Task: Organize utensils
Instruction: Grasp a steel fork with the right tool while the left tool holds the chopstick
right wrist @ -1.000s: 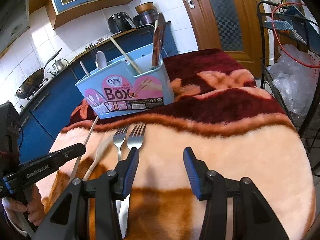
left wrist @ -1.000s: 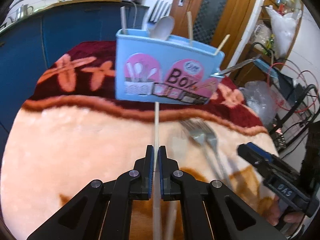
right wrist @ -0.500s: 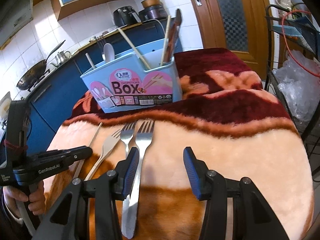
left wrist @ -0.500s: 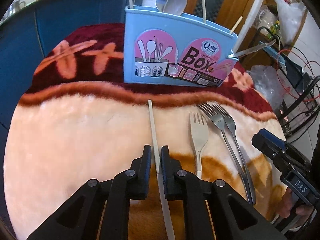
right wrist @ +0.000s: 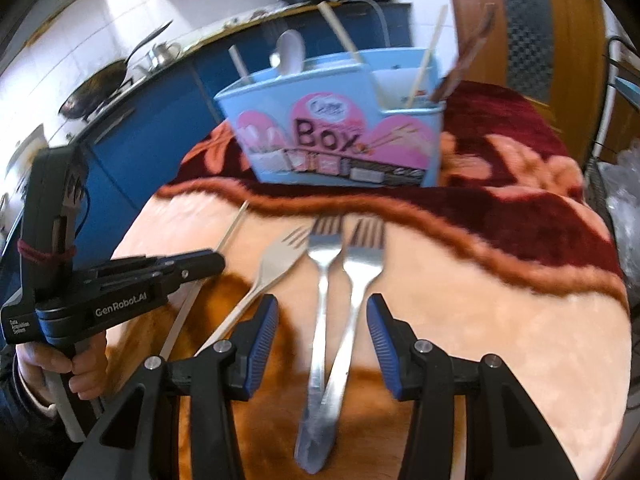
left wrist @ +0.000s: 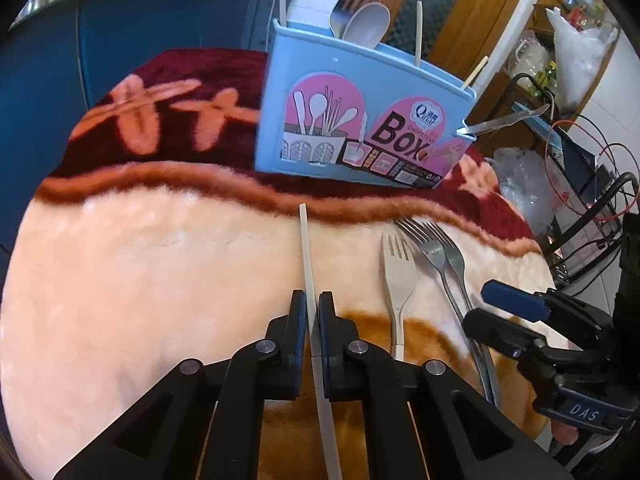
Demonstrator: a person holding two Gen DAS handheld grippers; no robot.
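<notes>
A light blue utensil box [left wrist: 360, 128] stands on the blanket, holding a spoon, chopsticks and a knife; it also shows in the right wrist view [right wrist: 340, 136]. My left gripper [left wrist: 313, 308] is shut on a pale chopstick [left wrist: 306, 252] that points toward the box. A pale fork [left wrist: 396, 276] and two metal forks [left wrist: 444, 256] lie to its right. My right gripper [right wrist: 322, 316] is open, its fingers on either side of the two crossed metal forks [right wrist: 340, 280]. The pale fork [right wrist: 264, 276] lies just left of them.
A peach and maroon fleece blanket [left wrist: 140, 272] covers the table. Blue kitchen cabinets [left wrist: 152, 40] stand behind it. A wire rack with cables and plastic bags [left wrist: 568, 152] is on the right. A wooden door [right wrist: 520, 20] is behind the box.
My right gripper has moved left over the two metal forks, so they now lie between its open fingers. My left gripper has stayed shut on the chopstick and dropped lower toward the blanket.
</notes>
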